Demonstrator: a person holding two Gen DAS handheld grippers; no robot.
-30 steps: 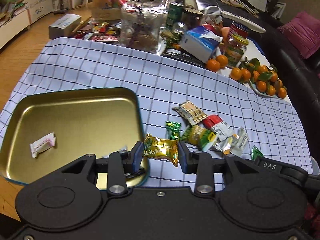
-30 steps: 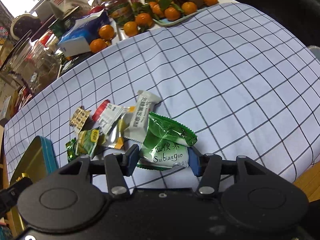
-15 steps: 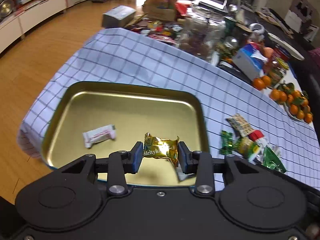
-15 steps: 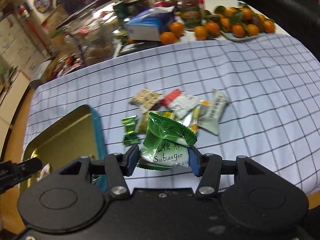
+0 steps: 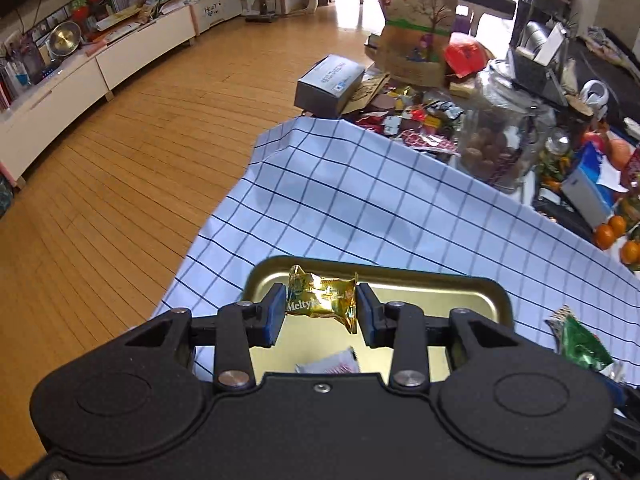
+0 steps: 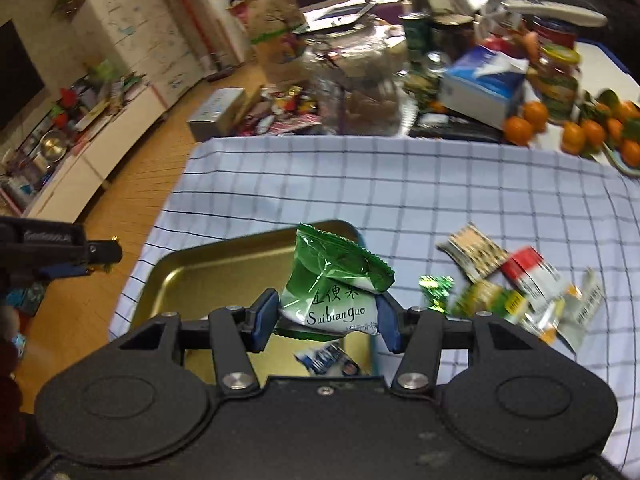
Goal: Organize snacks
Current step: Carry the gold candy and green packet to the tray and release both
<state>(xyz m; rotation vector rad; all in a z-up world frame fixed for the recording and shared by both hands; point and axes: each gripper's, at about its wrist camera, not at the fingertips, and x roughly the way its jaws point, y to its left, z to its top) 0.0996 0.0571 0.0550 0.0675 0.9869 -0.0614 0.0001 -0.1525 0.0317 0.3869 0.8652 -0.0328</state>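
- Our left gripper (image 5: 320, 312) pinches the gold candy (image 5: 322, 299) by its sides — light, crinkly, slippery foil.
- Our right gripper (image 6: 326, 320) pinches the green packet (image 6: 334, 280) low down — soft, puffy; hold gently over the tray (image 6: 208, 264).

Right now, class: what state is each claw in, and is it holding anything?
Left claw: closed on the gold Melty candy, above the gold tray.
Right claw: closed on the green Suibianguo packet.
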